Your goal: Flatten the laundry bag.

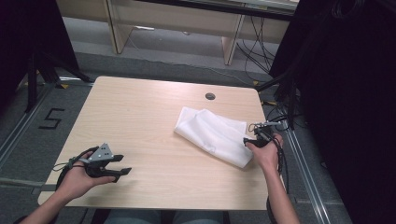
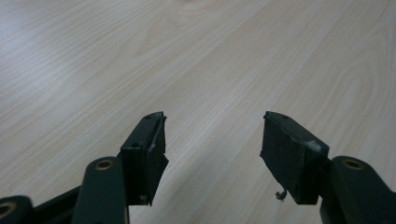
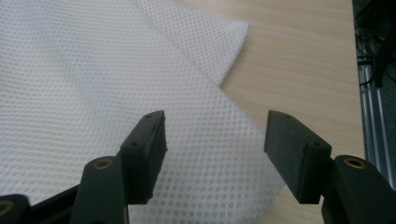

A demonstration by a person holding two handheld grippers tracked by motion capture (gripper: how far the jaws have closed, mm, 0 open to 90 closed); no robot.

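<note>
High view, cloth: a white mesh cloth point(image 1: 215, 134) lies folded over on the right half of the bench point(image 1: 140, 121), running slantwise from near the middle toward the right edge.
High view, right tongs: the right tongs point(image 1: 252, 136) sit at the cloth's right end, close to the bench's right edge, held in the person's right hand point(image 1: 265, 154).
High view, left tongs: the left tongs point(image 1: 122, 165) rest low over the near left part of the bench, well apart from the cloth, in the left hand point(image 1: 79, 179); the grey three-cornered plate point(image 1: 103, 152) sits on top.
High view, bench details: a small dark round grommet point(image 1: 210, 96) is set in the far side of the top, beyond the cloth.
High view, surroundings: grey floor with a marked 5 point(image 1: 52, 118) at left; cables point(image 1: 254, 42) trail under a far desk.
Right gripper view, tongs: the 2 jaws of the right tongs point(image 3: 212, 154) stand wide apart, not pressing on anything; the cloth point(image 3: 84, 93) lies under and between them, its mesh of small holes plain.
Right gripper view, cloth edge: a folded corner ends at upper right, with bare wood point(image 3: 303, 60) beyond it.
Left gripper view, tongs: the jaws of the left tongs point(image 2: 212, 154) stand apart over bare wood grain point(image 2: 187, 56), nothing between them.
Left gripper view, pad: a small frayed scrap hangs from the right-hand pad point(image 2: 287, 154).
</note>
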